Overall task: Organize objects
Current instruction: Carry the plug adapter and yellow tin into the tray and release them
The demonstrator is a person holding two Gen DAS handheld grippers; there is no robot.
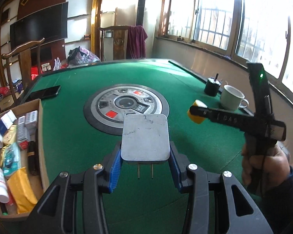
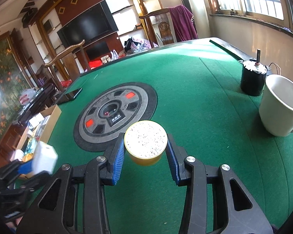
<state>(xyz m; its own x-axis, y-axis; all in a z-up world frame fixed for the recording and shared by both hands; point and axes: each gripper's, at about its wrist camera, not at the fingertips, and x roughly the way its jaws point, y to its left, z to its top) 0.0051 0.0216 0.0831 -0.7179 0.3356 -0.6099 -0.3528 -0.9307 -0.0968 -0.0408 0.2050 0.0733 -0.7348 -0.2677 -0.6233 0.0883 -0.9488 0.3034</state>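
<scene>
The white charger [image 1: 145, 137] sits clamped between my left gripper's [image 1: 145, 167] blue pads, prongs down, above the green table [image 1: 195, 152]. My right gripper [image 2: 146, 156] is clamped on a small yellow jar [image 2: 145, 143], also off the felt. A cardboard box [image 1: 41, 128] of packets lies left; a white mug [image 2: 279, 105] and black motor [image 2: 253, 78] stand right.
</scene>
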